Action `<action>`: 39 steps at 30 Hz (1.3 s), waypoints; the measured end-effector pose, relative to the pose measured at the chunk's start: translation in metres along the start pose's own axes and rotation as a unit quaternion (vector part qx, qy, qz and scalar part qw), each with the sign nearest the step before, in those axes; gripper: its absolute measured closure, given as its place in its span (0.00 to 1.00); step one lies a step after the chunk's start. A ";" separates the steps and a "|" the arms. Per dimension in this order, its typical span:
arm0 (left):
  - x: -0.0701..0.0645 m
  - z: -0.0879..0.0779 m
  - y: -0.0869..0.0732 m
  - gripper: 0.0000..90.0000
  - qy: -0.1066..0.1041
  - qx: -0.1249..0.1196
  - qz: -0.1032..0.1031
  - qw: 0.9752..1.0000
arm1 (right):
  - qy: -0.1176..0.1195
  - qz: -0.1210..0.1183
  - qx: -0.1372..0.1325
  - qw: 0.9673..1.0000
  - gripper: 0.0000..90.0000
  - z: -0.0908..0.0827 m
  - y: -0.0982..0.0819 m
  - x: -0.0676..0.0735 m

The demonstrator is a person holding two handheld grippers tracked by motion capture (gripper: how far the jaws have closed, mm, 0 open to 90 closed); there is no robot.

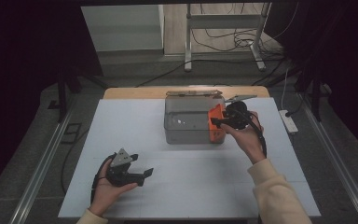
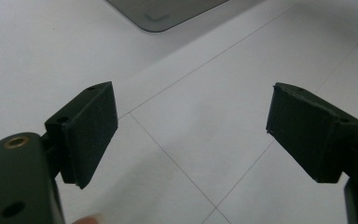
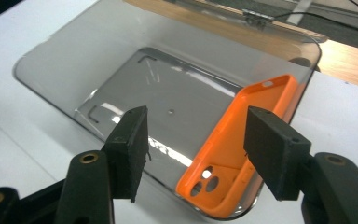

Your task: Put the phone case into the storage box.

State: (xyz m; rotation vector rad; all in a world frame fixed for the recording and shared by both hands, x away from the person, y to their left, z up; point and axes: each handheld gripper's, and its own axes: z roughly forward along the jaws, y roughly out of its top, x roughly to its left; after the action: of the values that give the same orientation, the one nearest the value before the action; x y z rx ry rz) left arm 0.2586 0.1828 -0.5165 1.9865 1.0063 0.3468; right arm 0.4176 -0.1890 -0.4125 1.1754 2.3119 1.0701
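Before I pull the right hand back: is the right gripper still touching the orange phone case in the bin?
Apart. The right gripper view shows the right gripper open above the phone case, which leans against the bin wall.

The left hand-held gripper (image 1: pixel 135 173) sits at about 7 o'clock in the high view, held in the left hand (image 1: pixel 106 186), its jaws spread wide and pointing toward 3 o'clock. The right hand-held gripper (image 1: pixel 216 122), at 1 o'clock, points toward 9 o'clock with jaws apart, gripping nothing.
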 end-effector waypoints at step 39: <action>0.001 0.001 0.000 0.18 0.004 0.003 0.001 1.000 | 0.065 -0.066 -0.088 0.992 0.29 -0.059 -0.082 0.006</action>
State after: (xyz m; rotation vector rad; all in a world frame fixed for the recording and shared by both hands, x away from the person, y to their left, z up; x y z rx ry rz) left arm 0.2595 0.1829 -0.5177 1.9933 1.0104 0.3533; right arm 0.3352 -0.2433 -0.4353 0.8985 2.2977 1.3042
